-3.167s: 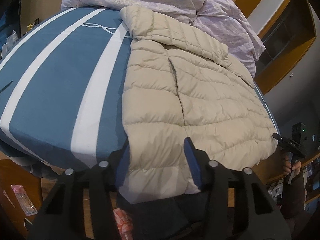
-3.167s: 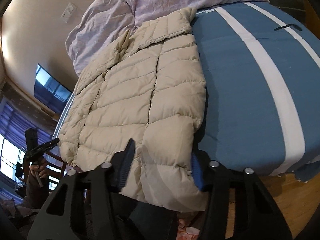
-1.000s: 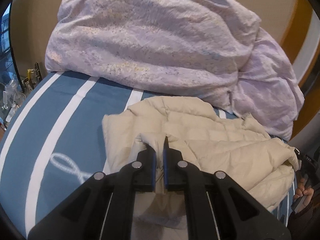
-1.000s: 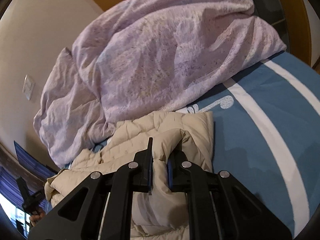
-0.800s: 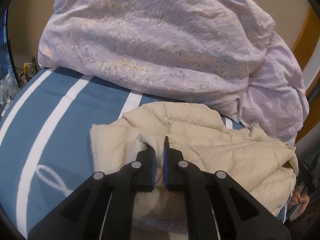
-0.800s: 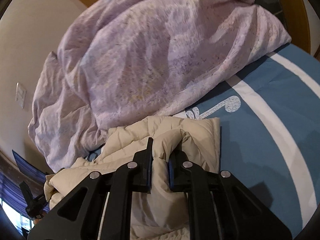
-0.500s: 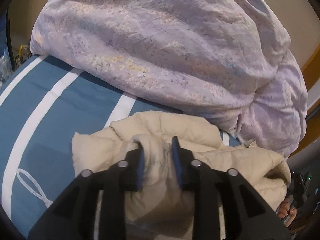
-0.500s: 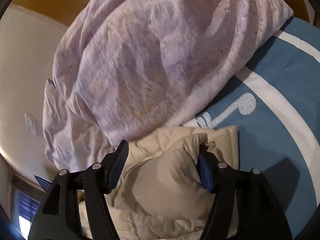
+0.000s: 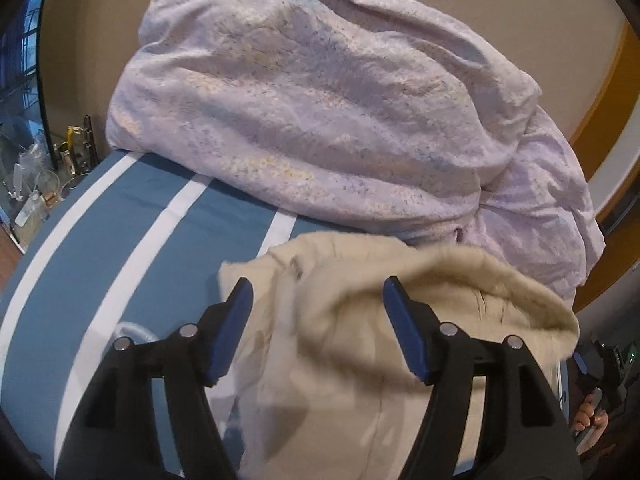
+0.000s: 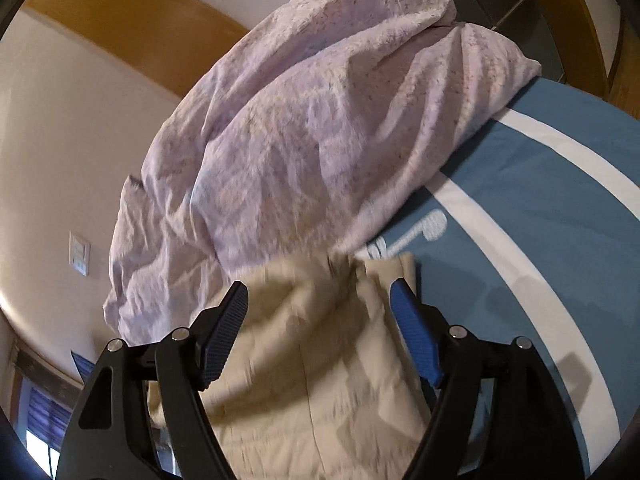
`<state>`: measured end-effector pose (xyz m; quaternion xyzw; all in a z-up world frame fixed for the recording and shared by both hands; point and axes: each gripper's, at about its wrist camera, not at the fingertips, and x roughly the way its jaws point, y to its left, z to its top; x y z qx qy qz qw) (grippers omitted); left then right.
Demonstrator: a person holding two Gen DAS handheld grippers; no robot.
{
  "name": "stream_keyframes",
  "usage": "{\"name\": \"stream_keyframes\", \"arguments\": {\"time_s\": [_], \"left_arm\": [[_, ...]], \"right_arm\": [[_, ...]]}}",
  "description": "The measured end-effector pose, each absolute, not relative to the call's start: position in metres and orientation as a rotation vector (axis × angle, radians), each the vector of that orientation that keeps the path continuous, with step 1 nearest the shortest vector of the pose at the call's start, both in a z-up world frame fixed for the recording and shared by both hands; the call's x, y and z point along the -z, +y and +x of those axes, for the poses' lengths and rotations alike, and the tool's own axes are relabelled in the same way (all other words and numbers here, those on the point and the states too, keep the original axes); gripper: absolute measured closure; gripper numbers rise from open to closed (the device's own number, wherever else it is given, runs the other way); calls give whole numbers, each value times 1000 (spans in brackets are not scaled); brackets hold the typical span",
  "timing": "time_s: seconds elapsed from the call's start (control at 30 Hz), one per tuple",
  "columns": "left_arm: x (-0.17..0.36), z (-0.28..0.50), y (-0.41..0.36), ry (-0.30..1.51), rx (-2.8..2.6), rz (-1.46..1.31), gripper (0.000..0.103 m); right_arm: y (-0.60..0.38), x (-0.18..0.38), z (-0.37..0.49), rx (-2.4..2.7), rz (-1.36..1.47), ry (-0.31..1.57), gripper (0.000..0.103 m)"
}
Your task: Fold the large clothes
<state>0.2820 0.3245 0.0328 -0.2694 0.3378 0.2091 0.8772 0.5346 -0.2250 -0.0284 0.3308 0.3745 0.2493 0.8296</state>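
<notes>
A: Why do both grippers stand spread?

B: The left gripper (image 9: 316, 300) and right gripper (image 10: 320, 304) grasp nothing; I judge a fold is just laid down

A: Where's the jacket (image 9: 360, 360)?

B: Doubled on the blue striped bed (image 9: 100, 248), collar end against the heaped lilac duvet (image 9: 320, 120). It's puffy, quilted, beige, so it may spring open

A blue bedsheet (image 9: 120, 232) with white stripes fills the lower left; a crumpled lilac duvet (image 9: 320, 120) is heaped against a beige wall (image 9: 500, 8). A light switch (image 10: 79, 253) sits at left, wooden trim (image 10: 132, 28) above
</notes>
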Motion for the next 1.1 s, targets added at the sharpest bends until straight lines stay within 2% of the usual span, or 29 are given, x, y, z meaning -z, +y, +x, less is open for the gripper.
{"name": "stream_keyframes", "arguments": {"time_s": [0.3, 0.5, 0.73, 1.1], "left_arm": [[-15, 251, 287, 769, -400, -461, 32], [10, 280, 259, 835, -372, -368, 27], [19, 327, 252, 822, -422, -293, 18], [37, 369, 268, 774, -558, -181, 18]], "right_arm": [[-181, 34, 498, -588, 488, 851, 28], [-140, 35, 498, -581, 327, 846, 28], [-110, 31, 519, -511, 204, 789, 28], [-87, 44, 561, -372, 102, 743, 25]]}}
